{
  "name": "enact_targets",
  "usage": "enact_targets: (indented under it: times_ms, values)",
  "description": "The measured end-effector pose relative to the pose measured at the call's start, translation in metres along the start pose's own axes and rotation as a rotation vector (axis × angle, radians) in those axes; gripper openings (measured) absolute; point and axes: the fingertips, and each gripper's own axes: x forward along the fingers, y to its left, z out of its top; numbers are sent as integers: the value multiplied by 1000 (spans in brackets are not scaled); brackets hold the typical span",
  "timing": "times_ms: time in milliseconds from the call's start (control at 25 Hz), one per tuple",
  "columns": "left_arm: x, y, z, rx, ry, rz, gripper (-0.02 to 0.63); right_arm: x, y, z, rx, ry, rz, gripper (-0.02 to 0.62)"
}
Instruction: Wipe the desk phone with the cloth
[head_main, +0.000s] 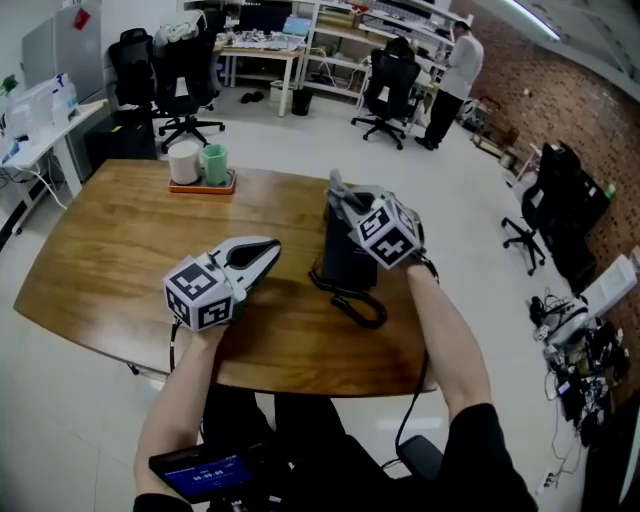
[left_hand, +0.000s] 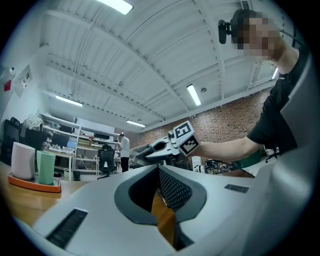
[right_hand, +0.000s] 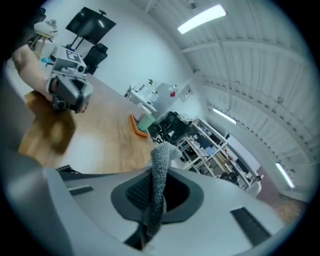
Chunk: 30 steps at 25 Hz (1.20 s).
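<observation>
Phone: the black phone (head_main: 347, 262) sits on the worktop (head_main: 110, 250), right of centre and toward the near edge.
Cord: the coiled cord (head_main: 356, 302) lies in a loop on the wood just in front of the phone, on the side nearer the person.
Right claw: the right claw (head_main: 342, 200) is clamped on the cloth (head_main: 333, 183). In its own view a grey knitted strip (right_hand: 159, 172) runs up between the two pads and sticks out past the tips.
Cloth: it is held above the far end of the phone. Whether it touches the phone cannot be told from any view.
Left claw: the left claw (head_main: 268, 247) is closed to a point with nothing in it. In its own view the tips (left_hand: 159, 170) meet, and only a thin sliver of wood shows below them.
Left claw position: low over the bare wood to the left of the phone and apart from it, pointing toward the phone.
Seen from the left: the right claw (left_hand: 150, 150) is up at the level of the left camera, with the grey cloth hanging from its front.
Tray: an orange tray (head_main: 200, 186) stands at the far edge of the worktop, well away from the phone.
On the tray: a white cup (head_main: 184, 162) and a green cup (head_main: 214, 165), side by side.
Background: office chairs (head_main: 385, 90), and a person (head_main: 455, 70) standing at the shelves.
</observation>
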Motion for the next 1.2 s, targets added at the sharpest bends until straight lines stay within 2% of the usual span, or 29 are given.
enact_targets:
  times_ms: [120,240,480,640,760,840,1080,1200]
  values:
    - [2,0,1,5,8,0,0,23,-12,-9,13,56,2,25]
    - [2,-2,2,11,15,-7,0,23,6,-22,-7,93,51,25]
    - [2,-5,0,11,32,-15,0,-29,92,-25,-163,69,243,25]
    - [3,-9,0,22,33,-22,0,-71,156,-29,-298,51,402,25]
    - [4,-10,-2,19,35,-24,0,-83,167,-30,-345,46,453,25]
    - [3,-9,-3,17,34,-24,0,-74,145,-21,-285,12,397,25]
    - [2,-7,-7,7,31,-19,0,-14,21,4,3,-60,30,25]
    - [2,-8,-7,2,30,-15,0,9,-11,5,73,-49,-41,25]
